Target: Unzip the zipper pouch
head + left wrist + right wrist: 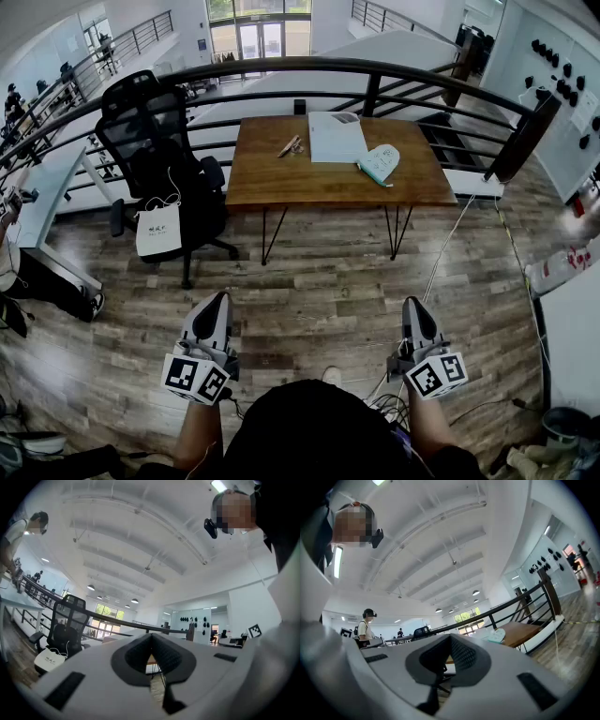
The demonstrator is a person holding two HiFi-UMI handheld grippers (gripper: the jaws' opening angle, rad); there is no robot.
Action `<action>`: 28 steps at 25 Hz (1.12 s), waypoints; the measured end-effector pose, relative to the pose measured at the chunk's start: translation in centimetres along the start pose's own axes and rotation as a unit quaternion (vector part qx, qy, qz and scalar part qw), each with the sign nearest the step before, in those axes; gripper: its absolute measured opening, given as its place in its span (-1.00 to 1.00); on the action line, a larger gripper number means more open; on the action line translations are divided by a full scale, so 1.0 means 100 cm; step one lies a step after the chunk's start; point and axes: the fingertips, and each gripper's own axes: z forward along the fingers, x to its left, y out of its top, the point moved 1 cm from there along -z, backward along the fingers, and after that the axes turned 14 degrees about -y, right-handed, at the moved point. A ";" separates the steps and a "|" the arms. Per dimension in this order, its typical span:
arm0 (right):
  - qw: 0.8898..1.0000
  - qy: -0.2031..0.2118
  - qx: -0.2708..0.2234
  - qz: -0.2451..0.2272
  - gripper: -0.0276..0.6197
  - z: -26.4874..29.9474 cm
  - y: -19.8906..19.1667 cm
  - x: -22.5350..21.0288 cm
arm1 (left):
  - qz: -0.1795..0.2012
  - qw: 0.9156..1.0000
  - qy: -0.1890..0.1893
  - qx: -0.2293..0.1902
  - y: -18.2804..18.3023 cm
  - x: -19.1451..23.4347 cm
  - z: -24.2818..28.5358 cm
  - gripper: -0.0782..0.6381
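A pale mint zipper pouch [381, 162] lies on the right half of a wooden table [272, 178] far ahead of me; the same pouch [497, 634] shows small in the right gripper view. My left gripper [220, 302] is held low at the bottom left, shut, with nothing between its jaws. My right gripper [414, 305] is level with it at the bottom right, also shut and empty. Both are well short of the table, over the wood floor. In the gripper views the left gripper [151, 638] and right gripper [450, 639] show their pads meeting.
On the table lie a white box [335, 137], a teal pen [373, 175] and small wooden pieces [290, 146]. A black office chair [159, 159] with a white bag [158, 230] stands left of the table. A dark railing [375, 70] runs behind. Cables [441, 258] trail on the floor at right.
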 end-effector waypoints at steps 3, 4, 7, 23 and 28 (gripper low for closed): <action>1.000 0.004 0.002 -0.004 -0.93 0.004 -0.001 0.002 | -0.002 1.000 -0.001 0.001 0.000 0.001 0.002 -0.74; 1.000 0.005 0.003 -0.005 -0.93 0.005 -0.001 0.002 | -0.002 1.000 -0.002 0.001 -0.001 0.001 0.002 -0.74; 1.000 0.004 0.004 -0.003 -0.93 0.006 -0.002 -0.002 | -0.003 1.000 -0.003 0.003 -0.004 0.001 0.004 -0.74; 1.000 0.015 -0.016 -0.010 -0.86 -0.005 0.017 -0.019 | -0.016 0.999 -0.038 0.025 -0.016 -0.036 0.032 -0.68; 0.999 0.031 -0.029 -0.004 -0.42 -0.008 0.023 -0.020 | -0.032 0.999 -0.030 0.027 -0.024 -0.045 0.038 -0.19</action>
